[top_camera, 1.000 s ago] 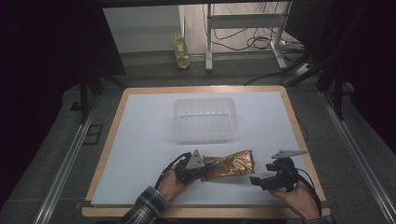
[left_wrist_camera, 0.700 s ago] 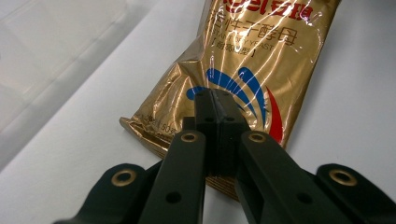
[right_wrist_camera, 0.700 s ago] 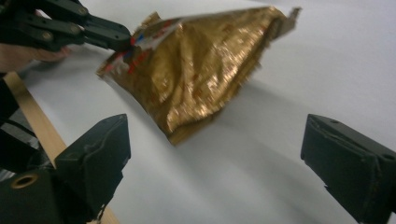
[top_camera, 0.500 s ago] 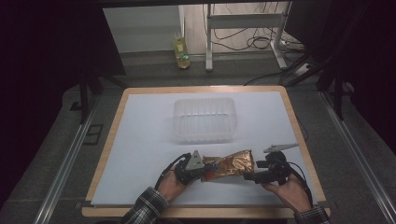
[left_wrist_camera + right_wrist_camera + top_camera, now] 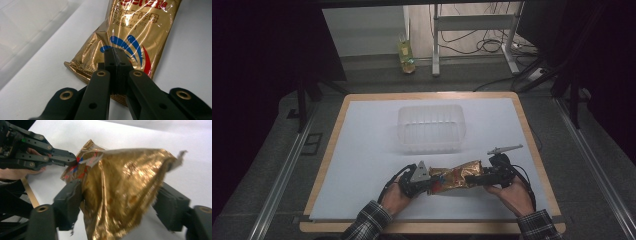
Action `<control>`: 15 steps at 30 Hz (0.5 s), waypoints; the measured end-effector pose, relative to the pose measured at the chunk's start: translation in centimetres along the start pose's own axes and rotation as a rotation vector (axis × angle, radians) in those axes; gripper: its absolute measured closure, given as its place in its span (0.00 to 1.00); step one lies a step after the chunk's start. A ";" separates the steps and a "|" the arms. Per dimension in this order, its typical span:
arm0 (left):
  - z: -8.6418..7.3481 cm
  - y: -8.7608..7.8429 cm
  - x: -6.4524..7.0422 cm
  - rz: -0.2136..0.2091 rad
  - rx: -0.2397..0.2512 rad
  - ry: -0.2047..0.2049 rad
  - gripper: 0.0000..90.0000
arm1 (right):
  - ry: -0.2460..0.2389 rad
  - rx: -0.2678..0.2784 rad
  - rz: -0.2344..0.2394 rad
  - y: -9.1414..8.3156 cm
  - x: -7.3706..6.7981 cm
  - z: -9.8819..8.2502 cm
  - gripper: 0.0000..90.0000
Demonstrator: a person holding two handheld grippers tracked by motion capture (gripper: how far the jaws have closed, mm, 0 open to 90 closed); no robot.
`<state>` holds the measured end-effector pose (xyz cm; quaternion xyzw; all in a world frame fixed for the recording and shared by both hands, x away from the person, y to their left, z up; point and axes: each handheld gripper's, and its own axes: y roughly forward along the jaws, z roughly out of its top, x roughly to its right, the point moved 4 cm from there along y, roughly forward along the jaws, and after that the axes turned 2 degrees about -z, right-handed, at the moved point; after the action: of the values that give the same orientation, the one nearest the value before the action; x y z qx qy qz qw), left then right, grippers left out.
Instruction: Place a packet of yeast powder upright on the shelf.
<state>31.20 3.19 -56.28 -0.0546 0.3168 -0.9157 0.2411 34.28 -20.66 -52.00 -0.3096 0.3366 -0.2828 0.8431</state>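
A gold foil bag (image 5: 457, 176) with red and blue print lies on the white sheet near the table's front edge. My left gripper (image 5: 432, 184) is shut on its left end; in the left gripper view the closed jaws (image 5: 117, 53) pinch the bag (image 5: 140, 32) near its sealed bottom edge. My right gripper (image 5: 472, 179) stands at the bag's right end. In the right gripper view the crumpled foil (image 5: 120, 175) lies between its two jaws (image 5: 121, 197), which have just been closing around it and still stand apart. The left gripper (image 5: 71, 160) shows beyond, at the upper left.
A clear plastic tub (image 5: 430, 127) stands behind the bag, mid-table, and its wall shows in the left gripper view (image 5: 25, 25). The wooden board's rim (image 5: 337, 130) frames the white sheet. A bottle (image 5: 406, 57) and stand legs sit on the floor beyond.
My right gripper has moved left from the table's right side to the bag's right end, and its jaws now stand around the foil. The left gripper and bag stayed put.
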 end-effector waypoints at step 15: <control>-0.1 0.0 0.0 0.005 -0.002 0.001 1.00 | 0.042 0.022 0.092 0.2 -0.2 1.2 0.69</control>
<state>31.14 3.23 -56.29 -0.0538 0.3178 -0.9149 0.2431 35.10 -19.99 -51.38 -0.2787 0.3650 -0.2540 0.8512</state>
